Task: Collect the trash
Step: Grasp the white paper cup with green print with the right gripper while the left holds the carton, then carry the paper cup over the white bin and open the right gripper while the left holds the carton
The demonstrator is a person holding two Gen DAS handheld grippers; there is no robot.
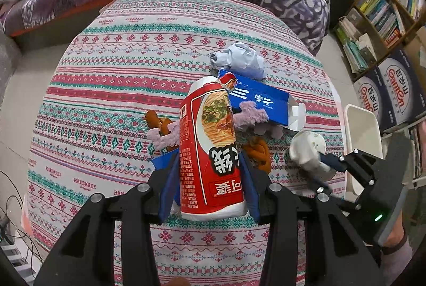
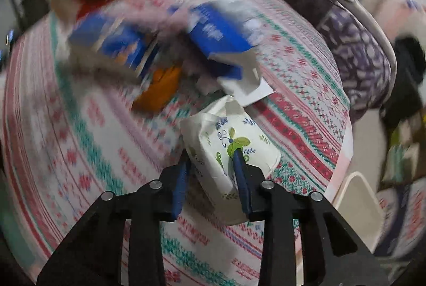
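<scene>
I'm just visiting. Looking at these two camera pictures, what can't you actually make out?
- Right wrist view: the blue box and orange thing are smeared by motion blur, so print and shape are unreadable.
- Left wrist view: the noodle cup in the left gripper hides the table behind it.
- Left wrist view: the white bin is partly hidden by the right gripper; its contents are unseen.

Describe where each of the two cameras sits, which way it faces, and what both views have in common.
Left wrist: sits on the left gripper, looks along its fingers over the patterned tablecloth; its jaws clamp a red noodle cup, and the right gripper shows at right.
Right wrist: sits on the right gripper, looks across the table, blurred; its jaws clamp a crushed paper cup.
Shared: tablecloth, blue carton, white bin.
</scene>
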